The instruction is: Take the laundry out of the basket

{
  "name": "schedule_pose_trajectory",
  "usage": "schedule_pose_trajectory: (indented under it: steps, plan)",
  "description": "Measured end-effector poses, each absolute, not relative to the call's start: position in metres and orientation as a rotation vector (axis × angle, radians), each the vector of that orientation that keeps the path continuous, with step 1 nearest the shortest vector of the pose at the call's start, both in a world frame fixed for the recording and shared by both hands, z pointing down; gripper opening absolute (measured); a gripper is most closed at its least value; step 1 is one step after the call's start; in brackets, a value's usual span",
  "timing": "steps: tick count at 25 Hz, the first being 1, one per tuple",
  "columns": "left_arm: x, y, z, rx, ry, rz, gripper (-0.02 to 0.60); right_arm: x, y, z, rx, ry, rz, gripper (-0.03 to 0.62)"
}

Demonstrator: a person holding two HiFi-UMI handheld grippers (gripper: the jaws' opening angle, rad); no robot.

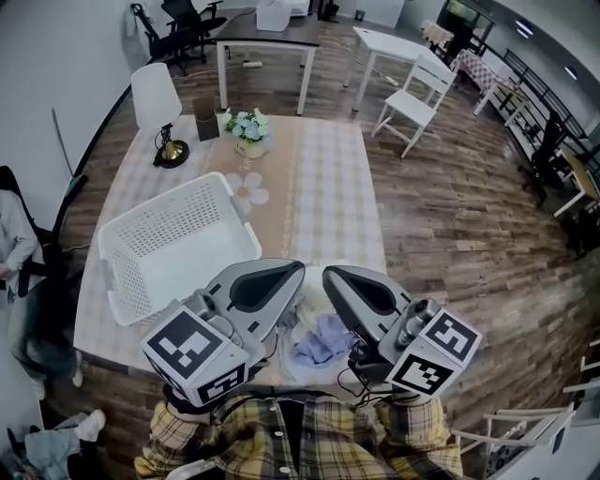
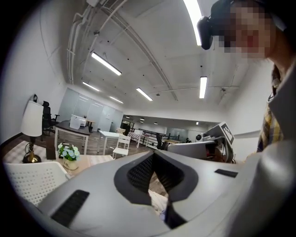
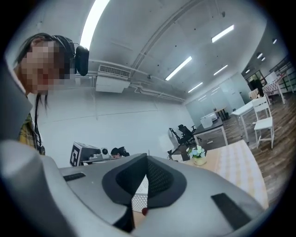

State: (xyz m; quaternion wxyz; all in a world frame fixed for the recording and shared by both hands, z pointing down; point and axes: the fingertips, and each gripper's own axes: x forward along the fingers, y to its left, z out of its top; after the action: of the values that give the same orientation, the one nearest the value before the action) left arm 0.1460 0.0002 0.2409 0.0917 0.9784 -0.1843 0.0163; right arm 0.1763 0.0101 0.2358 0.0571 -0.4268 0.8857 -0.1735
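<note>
Table [image 1: 328, 187] w/ checked cloth, beige runner down the middle. At its far end: white-shaded lamp [image 1: 156, 98] on a brass base, small dark box [image 1: 205, 118] beside it, then a pot of pale flowers [image 1: 248, 131]; flower-shaped mat [image 1: 248, 192] just nr the pot. Beyond, on the wood floor [image 1: 450, 206]: white chair [image 1: 417, 98], white table [image 1: 389, 45] behind it, dark desk [image 1: 267, 36] w/ a white box [image 1: 274, 14] on top, black office chairs [image 1: 178, 28] by the wall.

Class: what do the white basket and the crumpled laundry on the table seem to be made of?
Basket: probably moulded plastic, matt white; regular holes pierce its walls. Laundry: soft cloth, pale lilac, matt; it lies crumpled in loose folds.
</note>
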Motion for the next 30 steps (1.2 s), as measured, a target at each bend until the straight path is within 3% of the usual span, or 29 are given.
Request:
schedule_pose_trajectory:
  steps: [30]
  plan:
    - [0.147, 0.000, 0.246, 2.932, -0.488, 0.054, 0.010, 0.170, 0.005, 0.243, -1.302, 2.727, -0.520, 0.008]
